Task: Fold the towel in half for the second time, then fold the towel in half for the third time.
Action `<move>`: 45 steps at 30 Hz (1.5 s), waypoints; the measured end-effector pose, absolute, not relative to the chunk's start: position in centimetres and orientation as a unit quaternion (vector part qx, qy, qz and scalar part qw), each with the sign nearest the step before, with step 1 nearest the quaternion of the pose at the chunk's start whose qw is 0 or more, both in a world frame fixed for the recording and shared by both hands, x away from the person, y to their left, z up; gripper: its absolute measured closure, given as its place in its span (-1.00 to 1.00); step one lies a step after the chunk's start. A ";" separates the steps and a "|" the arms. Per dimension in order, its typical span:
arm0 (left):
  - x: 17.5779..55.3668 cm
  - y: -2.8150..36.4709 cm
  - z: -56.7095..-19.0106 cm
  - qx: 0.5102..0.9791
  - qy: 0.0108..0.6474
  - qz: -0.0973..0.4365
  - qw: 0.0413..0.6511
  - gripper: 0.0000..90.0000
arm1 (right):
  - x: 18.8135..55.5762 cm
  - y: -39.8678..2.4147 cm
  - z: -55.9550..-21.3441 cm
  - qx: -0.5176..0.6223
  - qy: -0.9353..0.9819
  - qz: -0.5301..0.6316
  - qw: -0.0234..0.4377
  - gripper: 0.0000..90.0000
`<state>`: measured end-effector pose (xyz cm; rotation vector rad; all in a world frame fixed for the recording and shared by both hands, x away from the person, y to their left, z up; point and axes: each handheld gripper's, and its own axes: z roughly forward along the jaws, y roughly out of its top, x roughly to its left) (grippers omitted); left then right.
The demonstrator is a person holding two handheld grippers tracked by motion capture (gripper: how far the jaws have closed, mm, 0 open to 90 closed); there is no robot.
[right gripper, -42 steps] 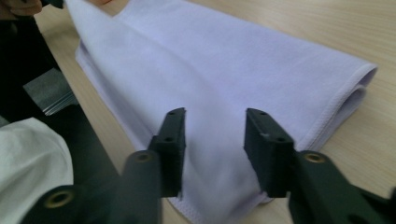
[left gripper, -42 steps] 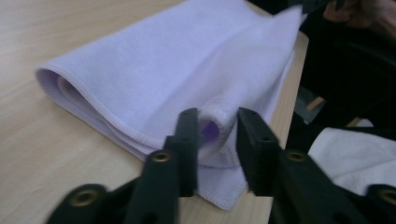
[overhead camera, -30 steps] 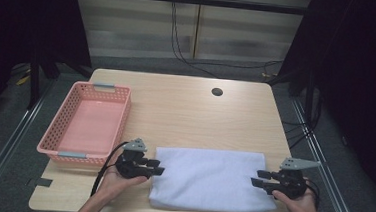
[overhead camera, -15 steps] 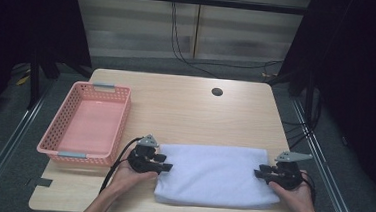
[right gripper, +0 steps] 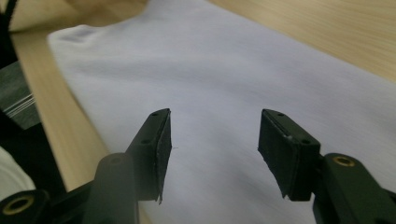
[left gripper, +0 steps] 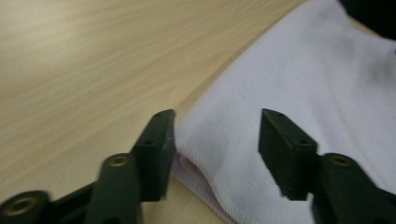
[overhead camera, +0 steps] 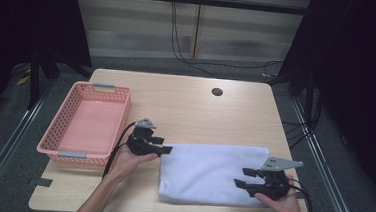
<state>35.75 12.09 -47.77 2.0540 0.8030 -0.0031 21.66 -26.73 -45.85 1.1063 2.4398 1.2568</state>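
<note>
A folded white towel [overhead camera: 206, 172] lies flat on the near right part of the wooden table [overhead camera: 200, 117]. My left gripper [overhead camera: 165, 148] is at the towel's far left corner, pointing right. In the left gripper view its jaws [left gripper: 215, 135] stand apart with the towel's [left gripper: 303, 84] hemmed corner between them, the pads not pressing; they have just been opening. My right gripper [overhead camera: 241, 177] hovers over the towel's near right part, pointing left. In the right gripper view its jaws [right gripper: 212, 135] are wide above the flat towel [right gripper: 224, 70], gripping nothing, and have just been opening.
A pink plastic basket [overhead camera: 87, 124] stands empty at the table's left edge, close to my left hand. A small round hole [overhead camera: 217, 92] sits in the far middle of the table. Bare wood stretches behind the towel. Black cables trail from both grippers.
My left gripper has moved away from me along the towel's left edge to its far corner. My right gripper has shifted left over the towel. Both jaws stand wider.
</note>
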 end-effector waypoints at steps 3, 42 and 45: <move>36.3 12.0 -47.7 0.835 0.330 0.003 0.441 -0.03 | 21.7 -22.6 -45.8 0.330 0.841 0.424 0.067 -0.04; 37.4 11.0 -49.3 0.818 0.347 -0.060 0.455 0.81 | 23.1 -7.0 -49.0 0.205 0.902 0.370 0.082 0.72; 37.4 11.7 -47.6 0.807 0.349 -0.055 0.474 0.82 | 23.4 -7.7 -47.2 0.222 0.885 0.403 0.067 0.74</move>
